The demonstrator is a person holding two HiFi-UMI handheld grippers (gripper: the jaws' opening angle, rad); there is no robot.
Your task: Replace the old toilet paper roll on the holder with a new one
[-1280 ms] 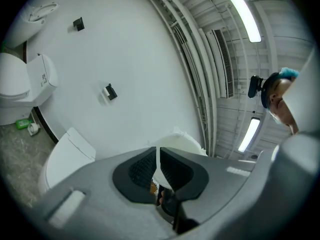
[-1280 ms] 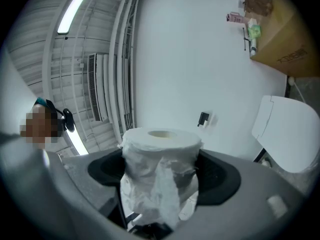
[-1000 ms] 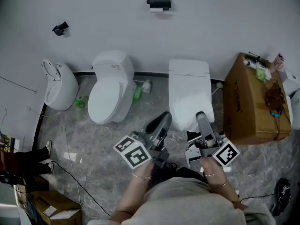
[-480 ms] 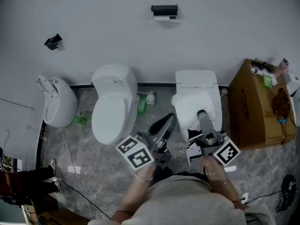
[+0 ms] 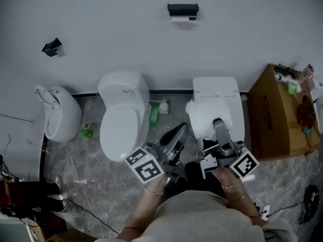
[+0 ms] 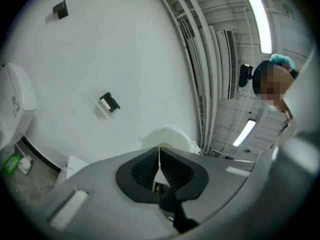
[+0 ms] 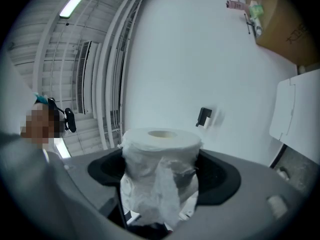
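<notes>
A black paper holder [image 5: 182, 8] is fixed high on the white wall, with a small white roll [image 5: 182, 18] under it. My right gripper [image 5: 217, 125] is shut on a new white toilet paper roll [image 5: 206, 116], which hangs over the right-hand toilet [image 5: 217, 87]. In the right gripper view the roll [image 7: 161, 143] stands between the pads with loose paper hanging down, and the holder [image 7: 204, 116] is far beyond it. My left gripper [image 5: 180, 130] is shut with nothing in it; its view shows the closed pads [image 6: 145, 170] and the holder [image 6: 109, 102] on the wall.
A second toilet [image 5: 123, 112] and a urinal [image 5: 56, 114] stand to the left. A green bottle [image 5: 154, 116] lies between the toilets. A cardboard box [image 5: 282, 115] with small items on it is at the right. Cables run over the grey floor [image 5: 91, 185]. Another black fitting [image 5: 51, 47] is on the wall.
Both grippers have been carried forward towards the wall, so the toilets and the holder have slid to the right in the head view. The roll stays in the right gripper.
</notes>
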